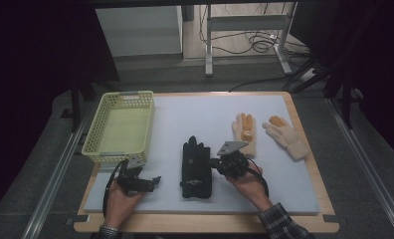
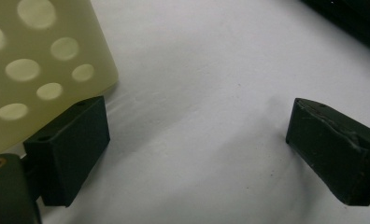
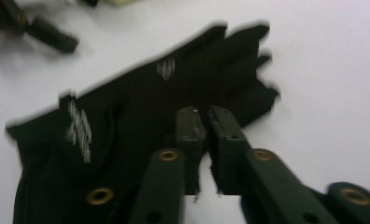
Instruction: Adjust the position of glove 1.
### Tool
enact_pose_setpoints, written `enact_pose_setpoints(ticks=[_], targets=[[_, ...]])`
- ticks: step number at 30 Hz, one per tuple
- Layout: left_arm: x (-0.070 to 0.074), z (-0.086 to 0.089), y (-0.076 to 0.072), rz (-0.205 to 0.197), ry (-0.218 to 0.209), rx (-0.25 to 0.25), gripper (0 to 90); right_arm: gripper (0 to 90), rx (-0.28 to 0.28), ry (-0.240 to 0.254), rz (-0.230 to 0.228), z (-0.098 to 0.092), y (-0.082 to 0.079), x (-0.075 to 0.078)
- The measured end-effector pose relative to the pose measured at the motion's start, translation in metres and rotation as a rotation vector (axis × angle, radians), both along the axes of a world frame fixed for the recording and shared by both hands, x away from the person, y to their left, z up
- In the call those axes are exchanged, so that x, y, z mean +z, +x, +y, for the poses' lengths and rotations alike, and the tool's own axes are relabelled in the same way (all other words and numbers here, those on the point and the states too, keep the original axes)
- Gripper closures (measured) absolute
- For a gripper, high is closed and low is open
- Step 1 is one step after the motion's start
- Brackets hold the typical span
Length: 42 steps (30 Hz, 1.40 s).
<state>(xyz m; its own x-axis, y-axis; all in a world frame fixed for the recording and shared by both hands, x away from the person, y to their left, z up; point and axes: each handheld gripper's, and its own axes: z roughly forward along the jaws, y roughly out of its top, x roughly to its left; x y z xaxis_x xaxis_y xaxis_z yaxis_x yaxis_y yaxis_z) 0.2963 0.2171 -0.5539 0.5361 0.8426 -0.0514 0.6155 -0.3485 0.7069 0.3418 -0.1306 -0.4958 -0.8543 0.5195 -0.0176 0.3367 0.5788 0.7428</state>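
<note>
A pale yellow perforated basket (image 1: 119,127) stands at the far left of the white mat (image 1: 205,114) on the tabletop (image 1: 309,164), well to the left of the black gloves (image 1: 196,168). The left gripper (image 1: 155,180) lies low on the mat between basket and black gloves, just off the basket's near corner; its fingers (image 2: 73,147) stand wide apart with bare mat between them. The black gloves lie flat near the mat's middle, finger ends pointing away from the person. The right gripper (image 1: 214,163) sits at their right edge, its fingers (image 3: 192,123) drawn together, nothing visibly clamped. Right of the black gloves lie two cream gloves (image 1: 264,133) with orange fingertips.
</note>
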Motion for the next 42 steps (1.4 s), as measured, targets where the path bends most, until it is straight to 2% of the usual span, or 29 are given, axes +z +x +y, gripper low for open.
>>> enact_pose_setpoints(ticks=[3, 6, 8, 13, 14, 18, 22, 24, 25, 30, 33, 35, 38, 40, 42], targets=[[0.0, 0.0, 0.0, 0.001, 0.006, -0.003, 6.2, 88.3, 0.01, 0.013, 0.033, -0.013, -0.01, -0.011], [0.0, 0.0, 0.0, 0.001, 0.008, -0.003, 6.2, 88.4, 0.044, 0.02, 0.045, -0.018, -0.023, -0.02], [0.0, 0.0, 0.0, 0.002, 0.008, -0.003, 6.3, 88.4, 0.075, 0.01, 0.056, -0.015, -0.032, -0.027], [0.0, 0.001, 0.0, 0.007, 0.002, -0.002, 6.3, 88.4, 0.105, -0.014, 0.068, -0.004, -0.037, -0.036], [0.0, 0.001, 0.001, 0.007, 0.003, -0.003, 6.3, 88.4, 0.109, -0.004, 0.063, -0.001, -0.038, -0.037], [0.001, 0.001, 0.001, 0.007, 0.001, -0.003, 6.2, 88.3, 0.125, 0.007, 0.079, 0.012, -0.038, -0.038], [0.001, 0.004, -0.001, 0.007, 0.005, -0.025, 7.2, 88.3, 0.135, 0.014, 0.077, 0.026, -0.037, -0.04], [0.002, 0.008, -0.002, 0.014, 0.008, -0.019, 7.0, 88.3, 0.136, 0.021, 0.077, 0.039, -0.035, -0.041], [0.002, 0.009, -0.003, 0.017, 0.005, -0.016, 7.0, 88.3, 0.136, 0.021, 0.077, 0.039, -0.035, -0.041], [0.0, 0.011, -0.004, 0.008, 0.01, -0.028, 5.4, 88.2, 0.126, 0.033, 0.084, 0.058, -0.027, -0.043], [0.0, 0.011, -0.004, 0.013, 0.016, -0.042, 2.7, 87.9, 0.122, 0.032, 0.072, 0.067, -0.024, -0.043], [0.0, 0.011, -0.004, 0.015, 0.011, -0.041, 2.7, 87.1, 0.12, 0.024, 0.068, 0.07, -0.024, -0.043], [0.0, 0.011, -0.004, 0.017, 0.009, -0.04, 2.8, 80.9, 0.142, 0.008, 0.067, 0.068, -0.026, -0.041], [0.0, 0.011, -0.004, 0.015, 0.006, -0.038, 2.8, 79.8, 0.132, -0.006, 0.047, 0.062, -0.027, -0.039], [0.0, 0.011, -0.004, 0.014, 0.01, -0.04, 3.0, 78.0, 0.118, 0.004, 0.043, 0.052, -0.025, -0.037]])
